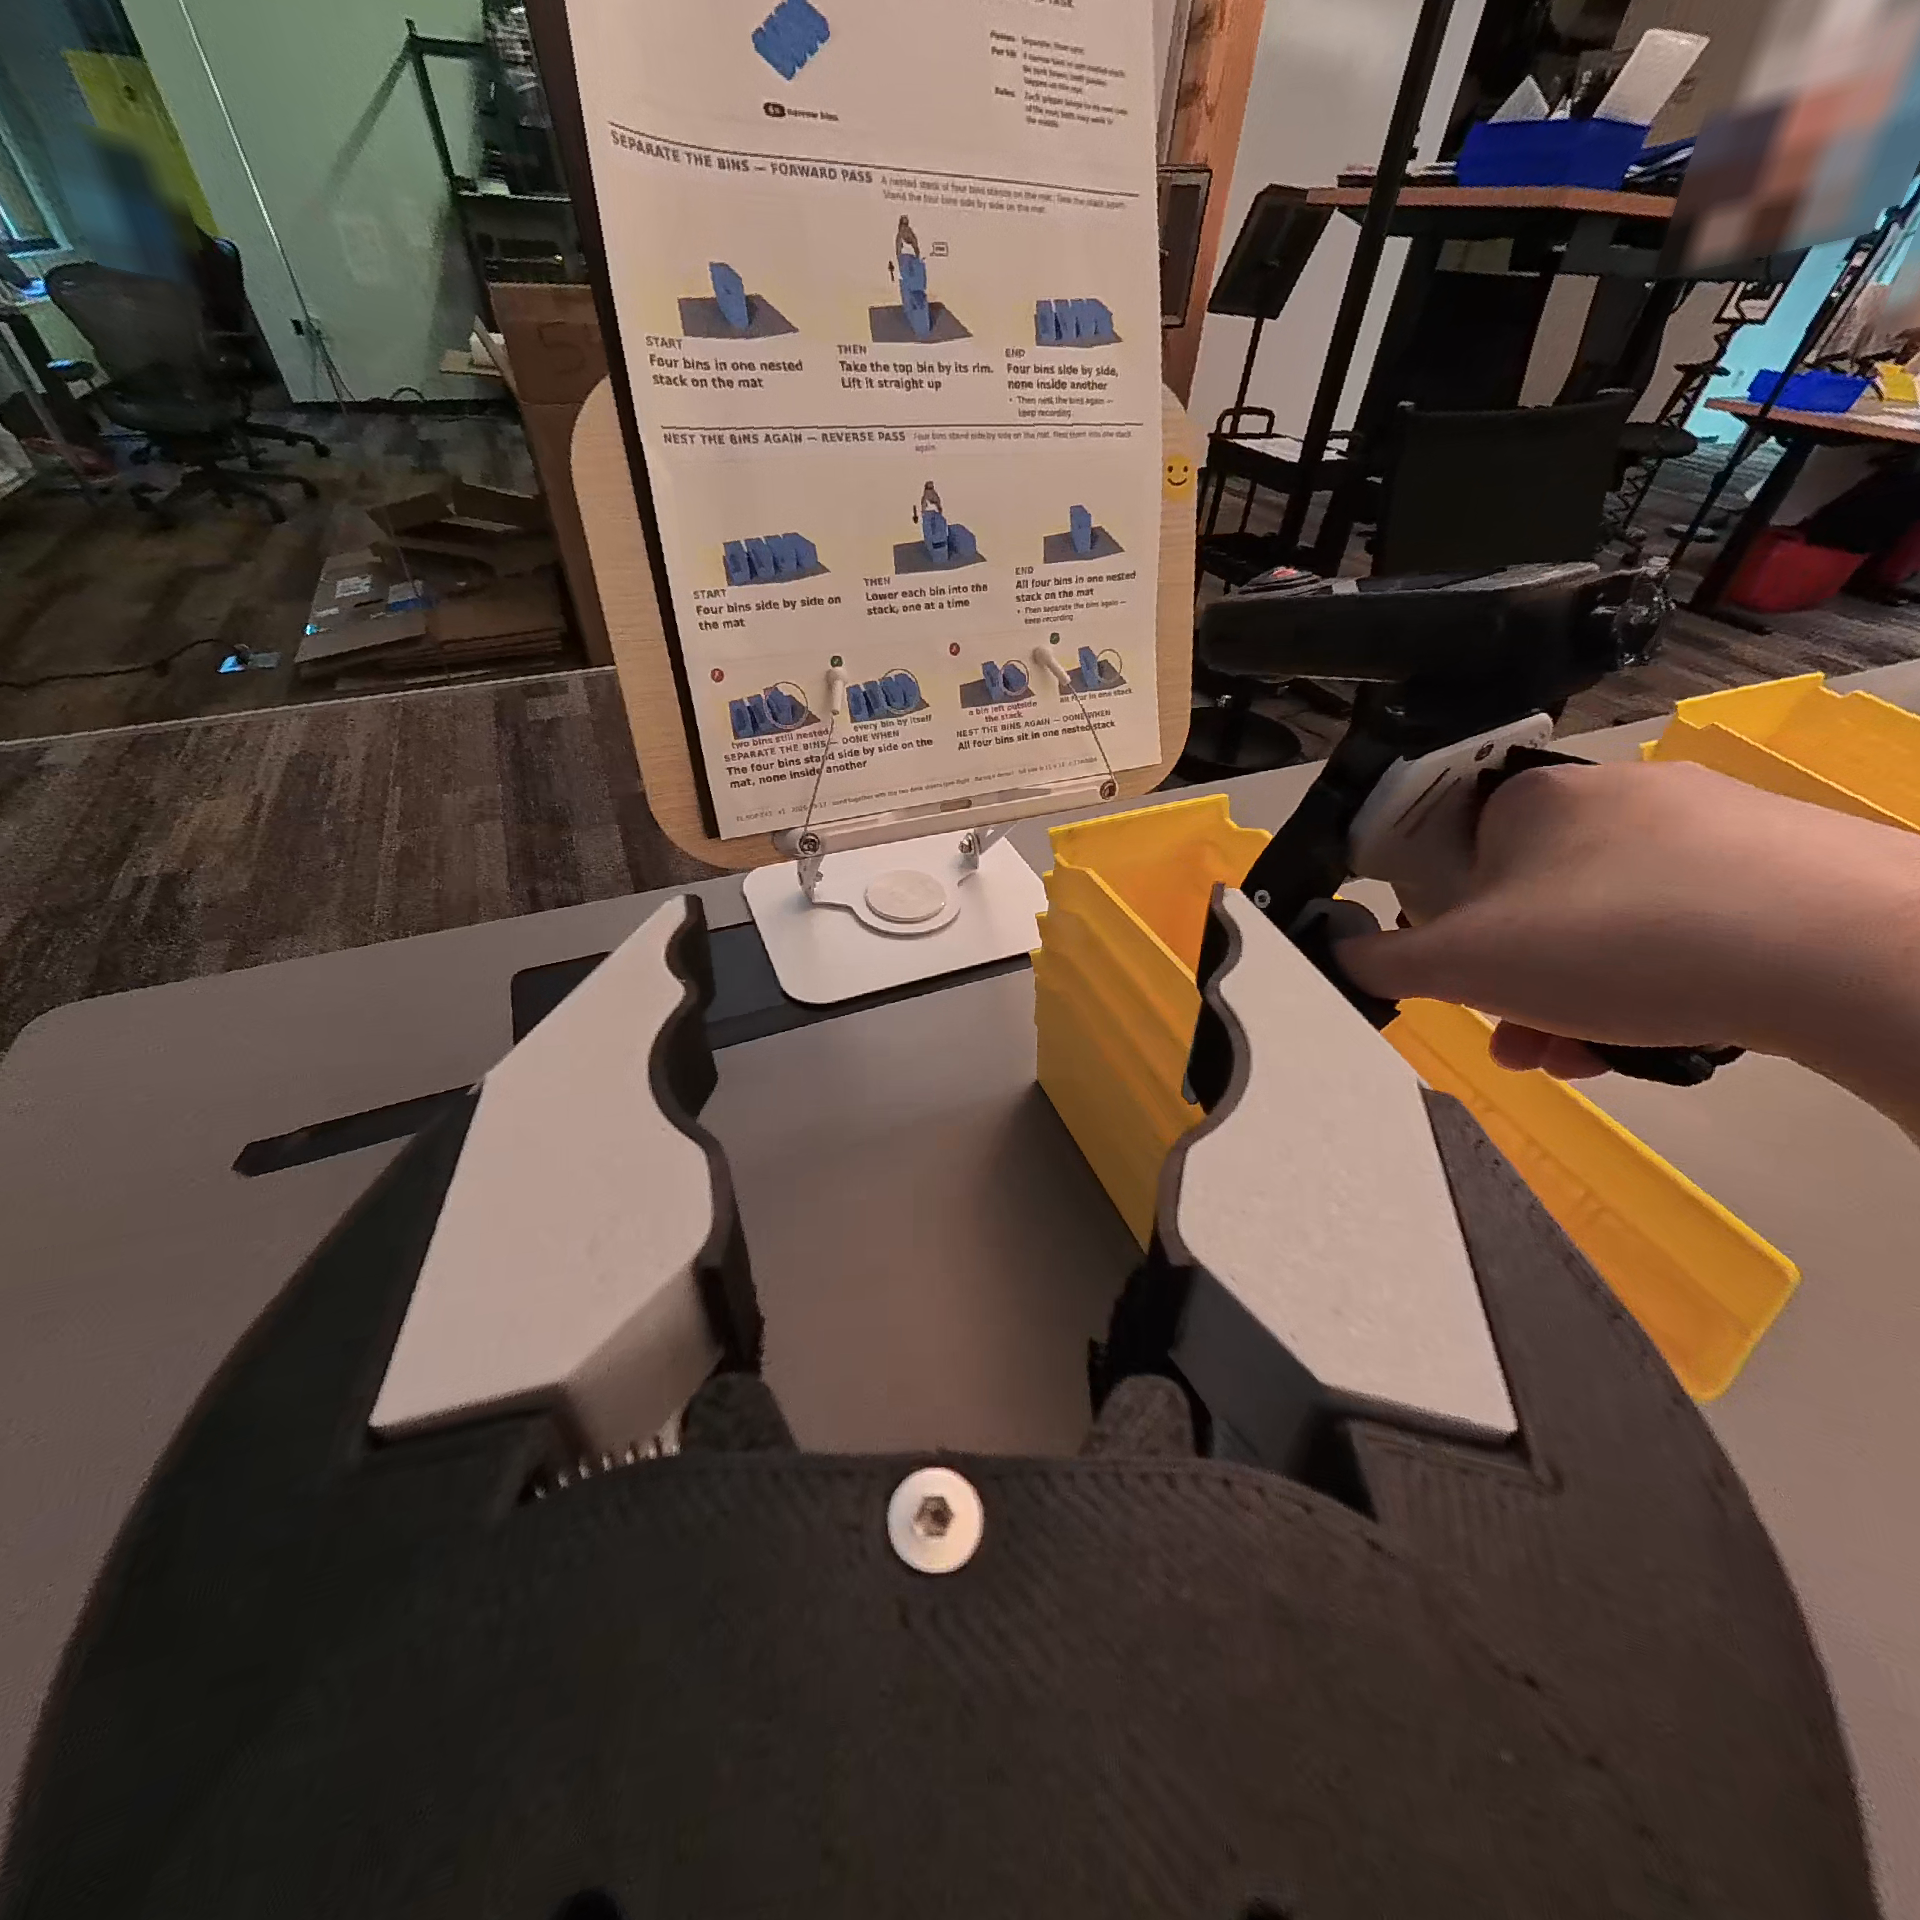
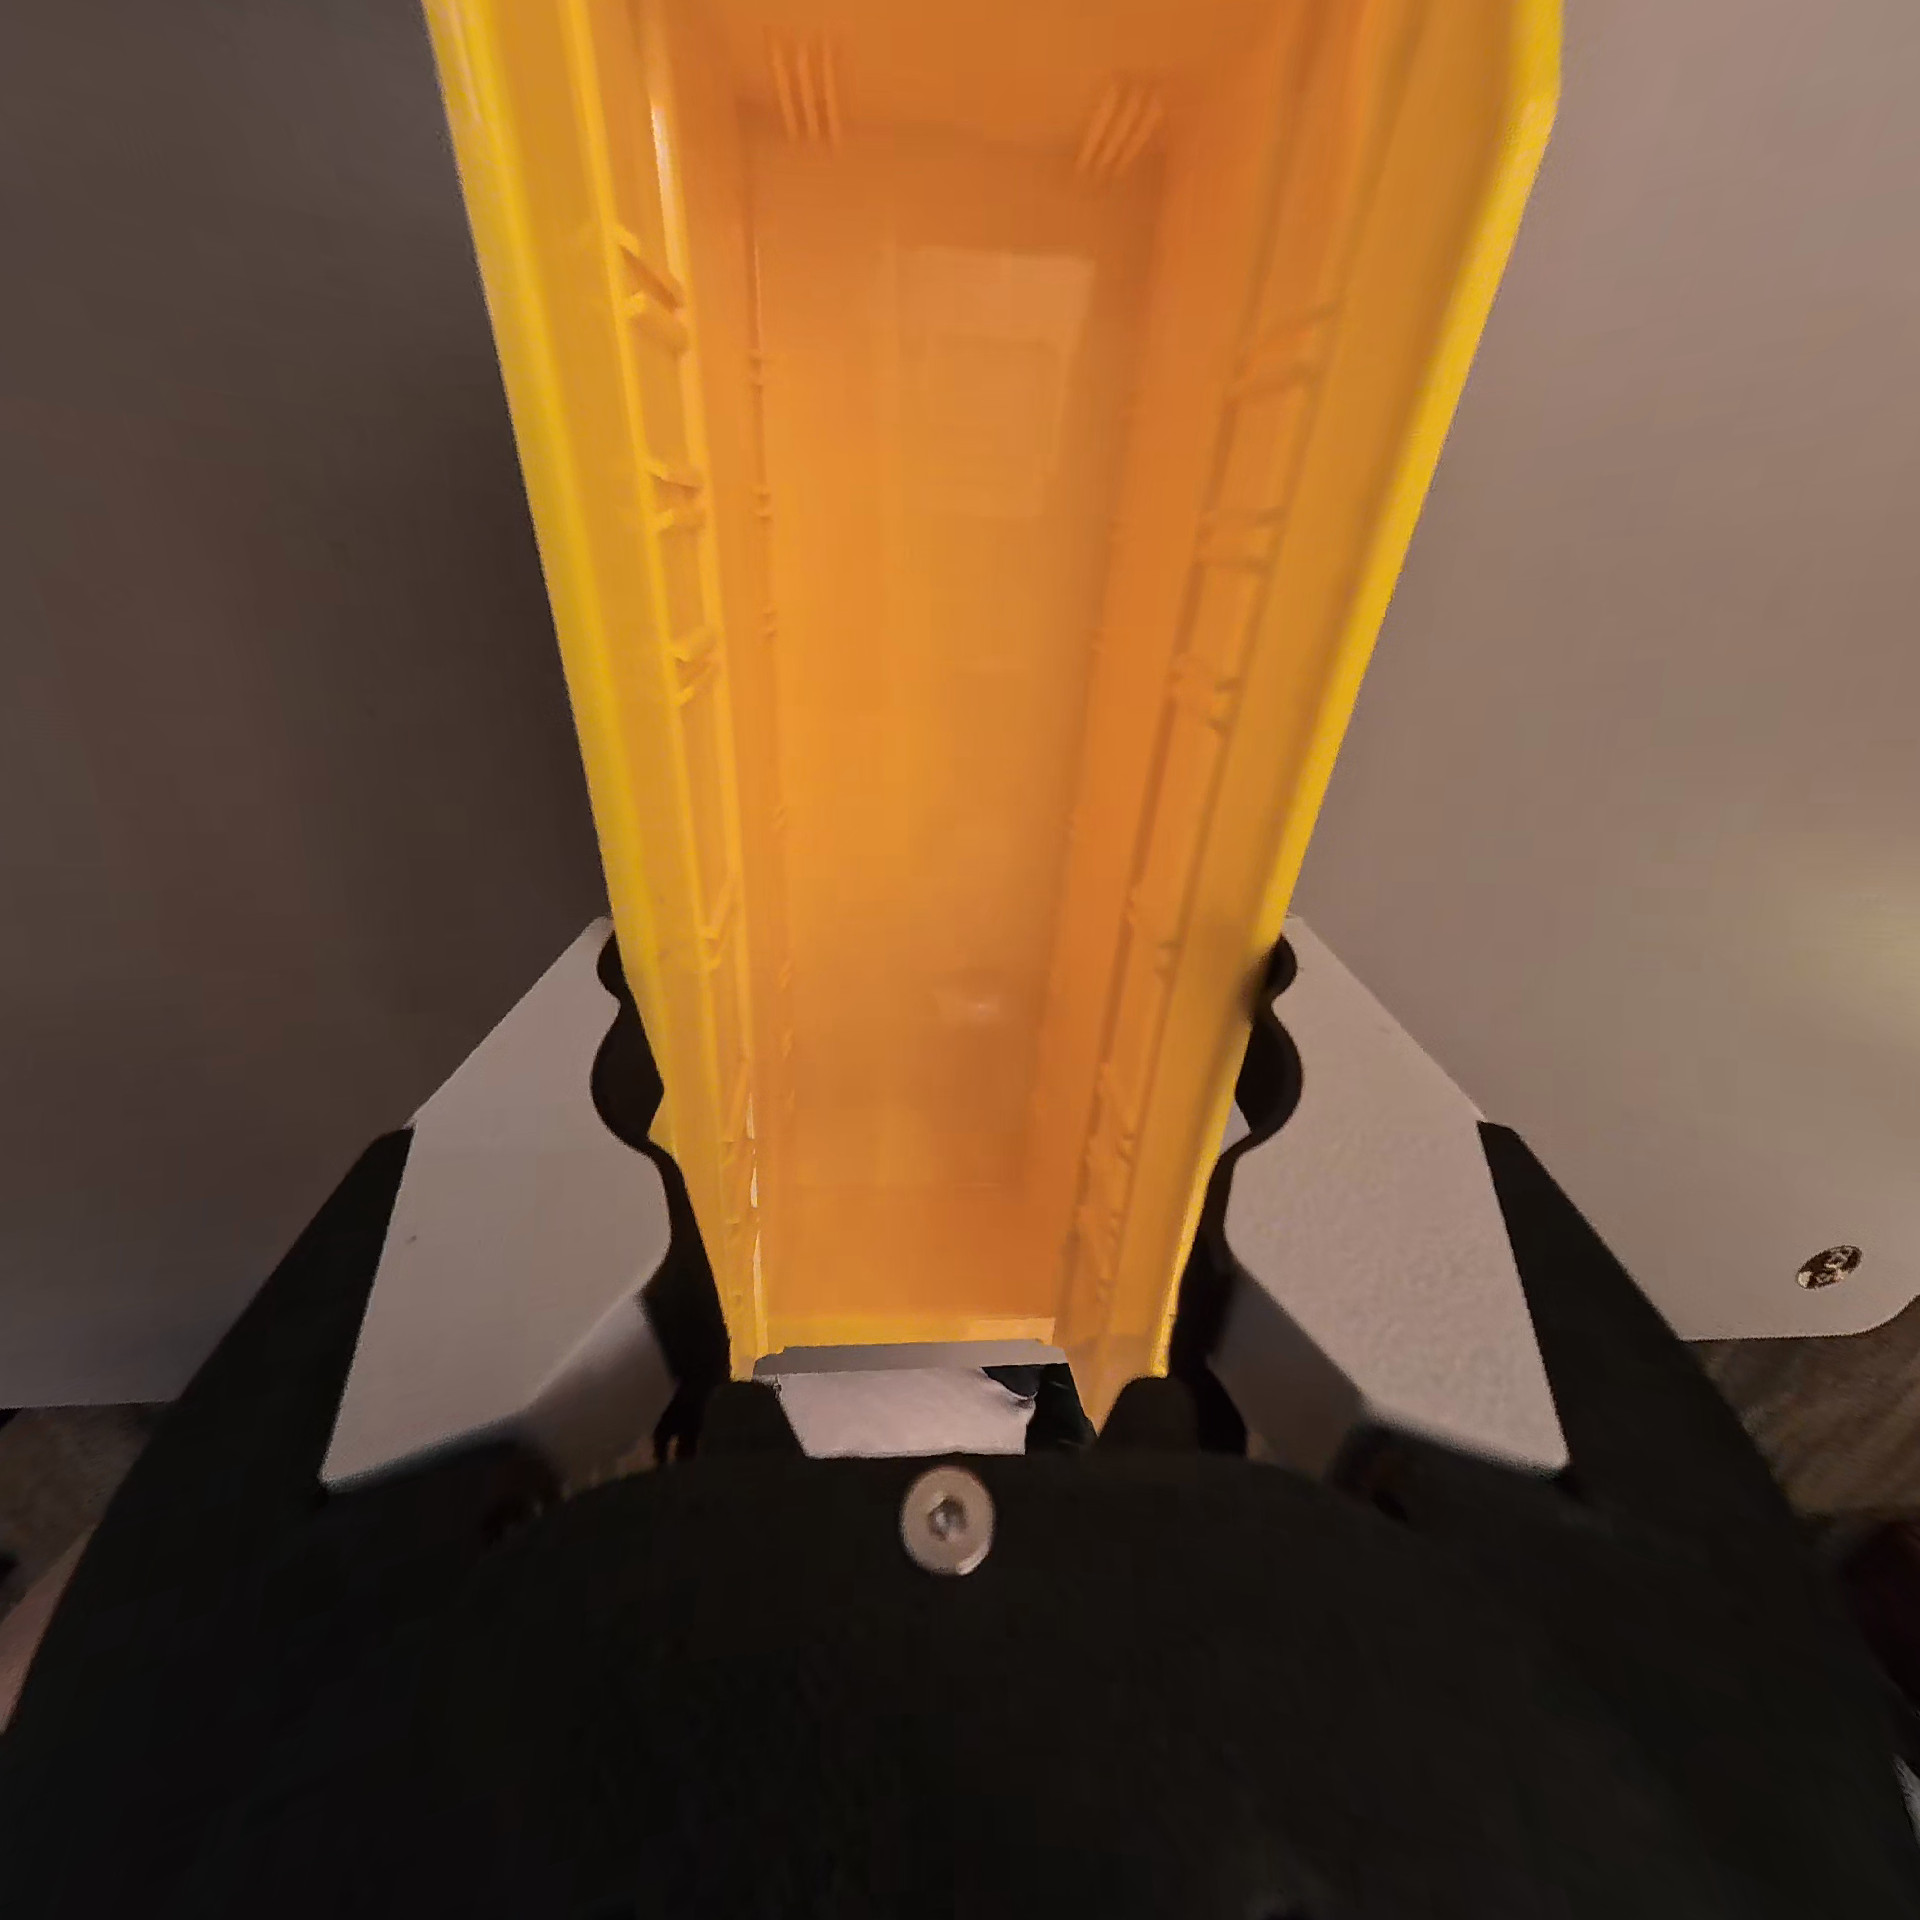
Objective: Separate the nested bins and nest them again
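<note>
Left claw gapes bare; right claw clamps yellow bin.

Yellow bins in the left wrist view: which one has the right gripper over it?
The long yellow bin beside the left gripper's right finger; the hand-held right gripper sits over its rim. The other yellow bin, at the far right edge, stands alone.

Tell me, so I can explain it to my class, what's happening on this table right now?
A person is working with two hand-held grippers and narrow yellow bins on a grey table. The right gripper straddles a yellow bin, its pads against both long walls. The left gripper hangs open over bare table beside a nested stack of yellow bins. Another bin lies farther right. An instruction sheet stands behind.
</note>
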Available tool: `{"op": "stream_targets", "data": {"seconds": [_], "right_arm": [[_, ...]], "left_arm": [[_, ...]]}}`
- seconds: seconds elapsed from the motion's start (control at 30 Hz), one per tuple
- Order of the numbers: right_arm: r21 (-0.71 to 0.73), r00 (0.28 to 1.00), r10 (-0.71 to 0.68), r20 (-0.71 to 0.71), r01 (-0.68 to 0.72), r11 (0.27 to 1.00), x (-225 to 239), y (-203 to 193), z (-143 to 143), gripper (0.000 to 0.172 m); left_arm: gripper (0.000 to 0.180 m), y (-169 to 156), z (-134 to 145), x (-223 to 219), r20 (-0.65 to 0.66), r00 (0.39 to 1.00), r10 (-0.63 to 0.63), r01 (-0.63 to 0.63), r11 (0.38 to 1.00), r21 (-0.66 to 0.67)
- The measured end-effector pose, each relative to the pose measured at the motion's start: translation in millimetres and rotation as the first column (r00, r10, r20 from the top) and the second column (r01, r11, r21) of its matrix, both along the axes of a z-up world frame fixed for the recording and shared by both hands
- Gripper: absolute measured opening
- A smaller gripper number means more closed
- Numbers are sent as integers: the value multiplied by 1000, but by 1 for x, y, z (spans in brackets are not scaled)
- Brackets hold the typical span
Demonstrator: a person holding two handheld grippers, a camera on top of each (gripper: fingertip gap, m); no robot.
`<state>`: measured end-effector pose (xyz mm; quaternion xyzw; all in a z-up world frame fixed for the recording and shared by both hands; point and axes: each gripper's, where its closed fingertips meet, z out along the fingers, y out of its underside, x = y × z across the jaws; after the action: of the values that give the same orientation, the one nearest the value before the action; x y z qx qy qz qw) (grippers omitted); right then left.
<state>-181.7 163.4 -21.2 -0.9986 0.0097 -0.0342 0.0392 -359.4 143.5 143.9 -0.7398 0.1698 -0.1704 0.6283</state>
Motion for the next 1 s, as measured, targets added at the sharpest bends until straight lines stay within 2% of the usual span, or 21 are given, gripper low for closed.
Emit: {"op": "stream_targets", "data": {"seconds": [0.67, 0.83, 1.0], "right_arm": [[5, 1000, -12, -13, 13, 1000, -1, 2, 13, 109], [28, 1000, -3, -18, 4, 1000, -1, 3, 37, 109], [61, 1000, 21, -15, -20, 998, 3, 2, 85, 109]], "left_arm": [[93, 0, -3, 9, -6, 1000, -25, 25, 1000, -12], [93, -1, -4, 12, -18, 999, -31, 30, 999, -11], [94, -3, 2, 8, -4, 1000, -15, 15, 1000, 9]]}}
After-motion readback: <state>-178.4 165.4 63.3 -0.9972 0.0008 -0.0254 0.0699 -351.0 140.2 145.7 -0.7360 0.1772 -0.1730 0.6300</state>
